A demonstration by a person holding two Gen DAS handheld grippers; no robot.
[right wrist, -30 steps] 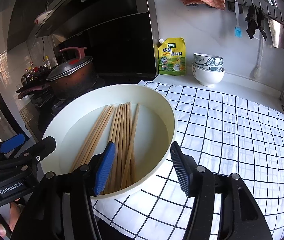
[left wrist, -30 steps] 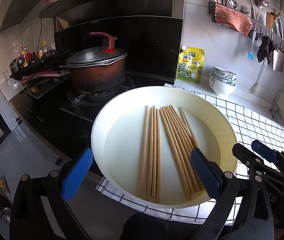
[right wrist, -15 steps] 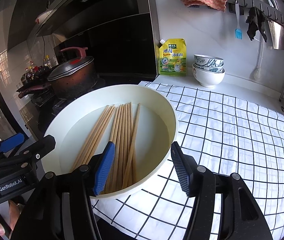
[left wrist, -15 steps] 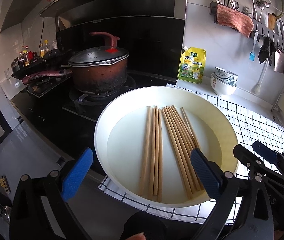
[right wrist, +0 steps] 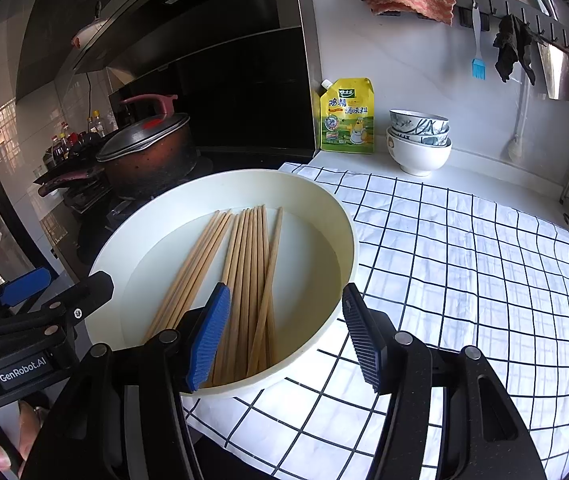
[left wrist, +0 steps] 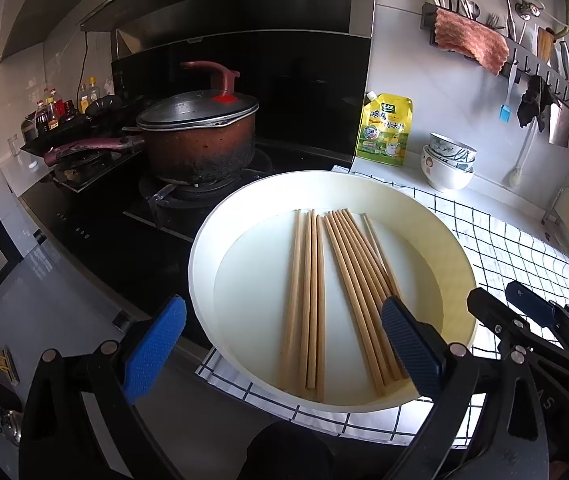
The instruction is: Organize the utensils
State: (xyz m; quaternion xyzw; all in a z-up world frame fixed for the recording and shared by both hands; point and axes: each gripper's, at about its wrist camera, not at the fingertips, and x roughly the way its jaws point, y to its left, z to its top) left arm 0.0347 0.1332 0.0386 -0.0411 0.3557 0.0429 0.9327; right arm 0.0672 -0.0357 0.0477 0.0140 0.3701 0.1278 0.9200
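Two grippers: left gripper (left wrist: 282, 346) and right gripper (right wrist: 286, 330), both with jaws spread wide, holding nothing.
Chopsticks (left wrist: 336, 292): loose, lying flat in the cream basin (left wrist: 204, 264), in two rough bundles.
Basin location: on the checked cloth (right wrist: 464, 248) over the surface, beside the stove pot (left wrist: 200, 140).
Change: over the last second both views drew slightly nearer the basin; chopsticks unmoved.
Assessment: approach phase; no utensil gripped yet, sorting not begun.
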